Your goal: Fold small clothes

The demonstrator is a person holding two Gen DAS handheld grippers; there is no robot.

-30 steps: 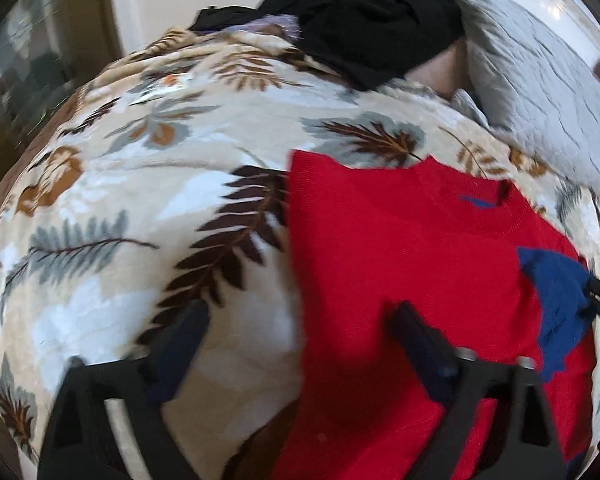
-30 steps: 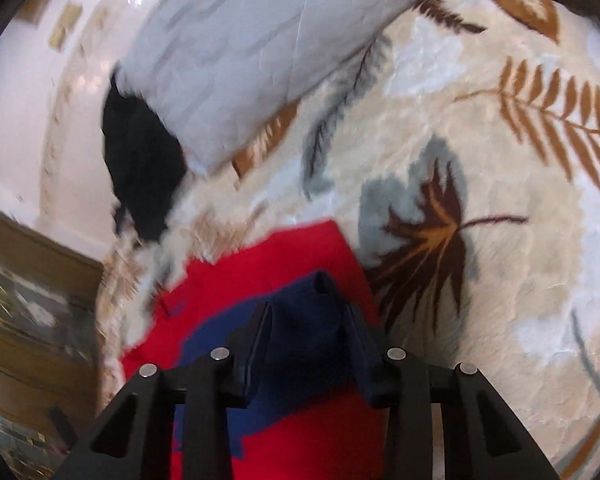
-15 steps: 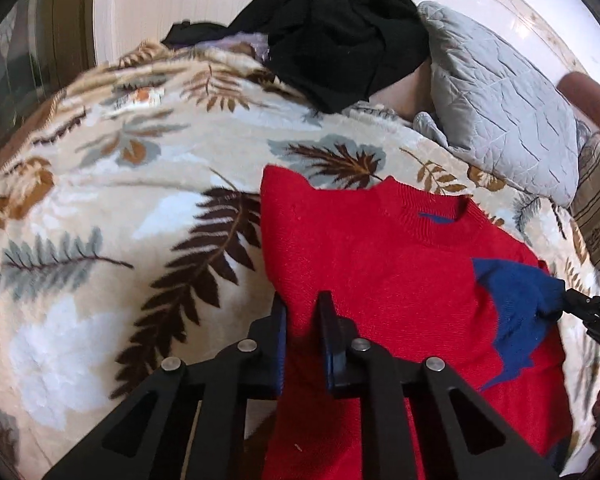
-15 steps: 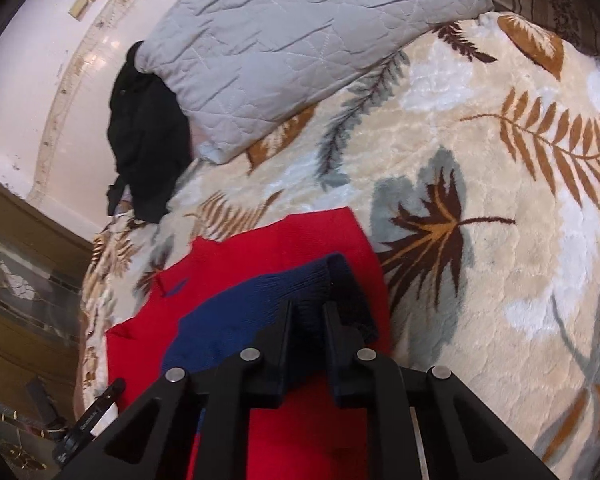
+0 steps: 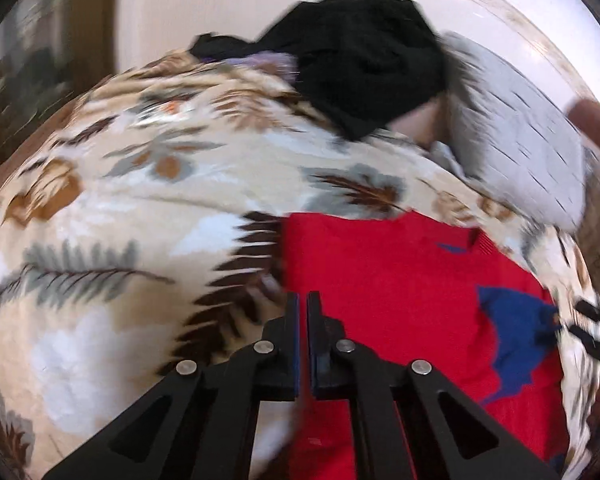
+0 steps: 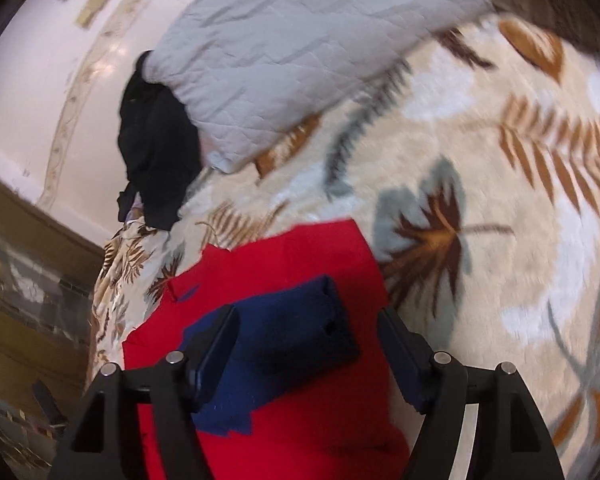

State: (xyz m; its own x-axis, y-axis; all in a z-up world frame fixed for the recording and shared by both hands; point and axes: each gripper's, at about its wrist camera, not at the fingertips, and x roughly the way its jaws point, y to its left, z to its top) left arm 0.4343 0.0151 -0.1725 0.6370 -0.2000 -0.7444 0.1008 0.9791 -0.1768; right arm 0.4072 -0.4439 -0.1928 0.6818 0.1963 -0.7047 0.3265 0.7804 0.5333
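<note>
The red sweater (image 5: 400, 288) lies flat on the bed's leaf-print blanket (image 5: 112, 240), neckline toward the head of the bed where the grey pillow (image 6: 300, 52) and a heap of black clothes (image 5: 364, 60) sit. Its blue sleeve (image 6: 284, 340) is already folded inward across the red body on the right side, so the sleeve-folding step seems half done

The left gripper (image 5: 303, 312) has its jaws pressed nearly together at the sweater's left edge; the view suggests a pinch of red cloth between them, though blur keeps it from being sure. The right gripper (image 6: 312, 344) is opening, its fingers (image 6: 216, 344) standing either side of the blue sleeve without pressing it, so the sleeve looks let go and resting on the body

By the look of it, the next move belongs to the left side: carry the pinched edge over toward the middle so it lies across the body like the right one, keeping the cloth low and taut so the fold line stays straight. The right gripper needs to clear the sleeve without dragging it

A small blue tab (image 5: 452, 247) shows inside the neckline, but no writing or brand can be read on it or anywhere else
</note>
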